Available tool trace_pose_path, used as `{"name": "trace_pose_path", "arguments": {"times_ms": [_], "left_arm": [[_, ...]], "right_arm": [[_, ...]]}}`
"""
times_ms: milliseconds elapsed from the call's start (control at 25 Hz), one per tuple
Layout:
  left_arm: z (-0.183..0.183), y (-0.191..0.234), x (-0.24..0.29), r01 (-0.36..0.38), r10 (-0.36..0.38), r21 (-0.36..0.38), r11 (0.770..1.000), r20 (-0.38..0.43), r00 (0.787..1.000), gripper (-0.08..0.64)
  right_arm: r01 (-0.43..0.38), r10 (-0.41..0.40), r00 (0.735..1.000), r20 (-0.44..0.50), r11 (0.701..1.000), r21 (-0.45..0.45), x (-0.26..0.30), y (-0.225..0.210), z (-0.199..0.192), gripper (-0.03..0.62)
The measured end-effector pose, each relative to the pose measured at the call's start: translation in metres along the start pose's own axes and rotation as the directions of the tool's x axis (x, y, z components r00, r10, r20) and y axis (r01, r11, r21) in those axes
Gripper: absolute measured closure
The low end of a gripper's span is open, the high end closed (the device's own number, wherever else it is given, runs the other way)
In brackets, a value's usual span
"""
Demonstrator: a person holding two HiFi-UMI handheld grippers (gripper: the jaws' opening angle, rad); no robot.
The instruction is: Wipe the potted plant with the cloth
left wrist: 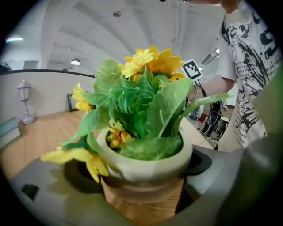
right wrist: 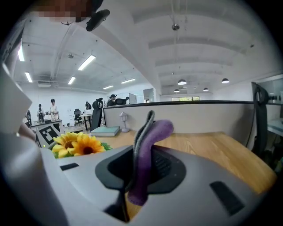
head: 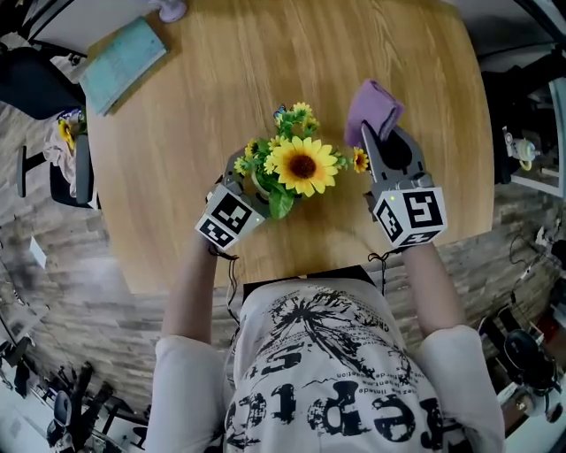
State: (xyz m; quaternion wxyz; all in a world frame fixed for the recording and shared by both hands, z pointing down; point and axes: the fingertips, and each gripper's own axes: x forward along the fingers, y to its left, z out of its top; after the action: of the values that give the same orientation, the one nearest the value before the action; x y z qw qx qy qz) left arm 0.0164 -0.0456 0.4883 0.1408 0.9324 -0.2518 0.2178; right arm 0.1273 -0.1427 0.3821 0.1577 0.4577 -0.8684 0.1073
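Note:
A potted plant with yellow sunflowers and green leaves stands near the front of the round wooden table. My left gripper is shut on its pot, a cream pot with a woven wooden base, which fills the left gripper view between the jaws. My right gripper sits just right of the plant, shut on a purple cloth that sticks up past the jaws. In the right gripper view the cloth stands folded between the jaws, with the sunflowers to the left.
A teal book lies at the table's far left, with a small lamp base beside it. Chairs and floor surround the table. A partition wall runs behind the far edge.

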Motion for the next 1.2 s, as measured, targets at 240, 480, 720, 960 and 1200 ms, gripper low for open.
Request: {"name": "trace_pose_path", "arguments": {"times_ms": [240, 480, 720, 960, 1200], "left_arm": [[-0.022, 0.002, 0.006, 0.057, -0.052, 0.071, 0.996, -0.073, 0.996, 0.032], [-0.034, 0.007, 0.008, 0.063, -0.051, 0.118, 0.991, -0.108, 0.993, 0.032], [-0.034, 0.006, 0.012, 0.063, -0.051, 0.109, 0.992, -0.102, 0.993, 0.031], [-0.027, 0.014, 0.009, 0.015, -0.01, 0.093, 0.996, -0.053, 0.999, 0.01], [0.015, 0.021, -0.023, -0.044, 0.041, 0.034, 0.998, 0.084, 0.996, -0.017]], "right_arm": [[-0.058, 0.058, 0.998, -0.019, 0.998, -0.007, 0.013, 0.02, -0.008, 0.518], [-0.08, 0.08, 0.996, -0.027, 0.997, 0.011, 0.024, 0.028, -0.005, 0.517], [-0.07, 0.07, 0.997, -0.033, 0.998, 0.007, 0.021, 0.025, -0.003, 0.517], [-0.028, 0.028, 0.998, -0.048, 1.0, -0.009, 0.017, 0.017, 0.006, 0.514], [-0.037, 0.036, 0.999, -0.028, 0.999, -0.028, 0.008, 0.029, 0.024, 0.514]]}}
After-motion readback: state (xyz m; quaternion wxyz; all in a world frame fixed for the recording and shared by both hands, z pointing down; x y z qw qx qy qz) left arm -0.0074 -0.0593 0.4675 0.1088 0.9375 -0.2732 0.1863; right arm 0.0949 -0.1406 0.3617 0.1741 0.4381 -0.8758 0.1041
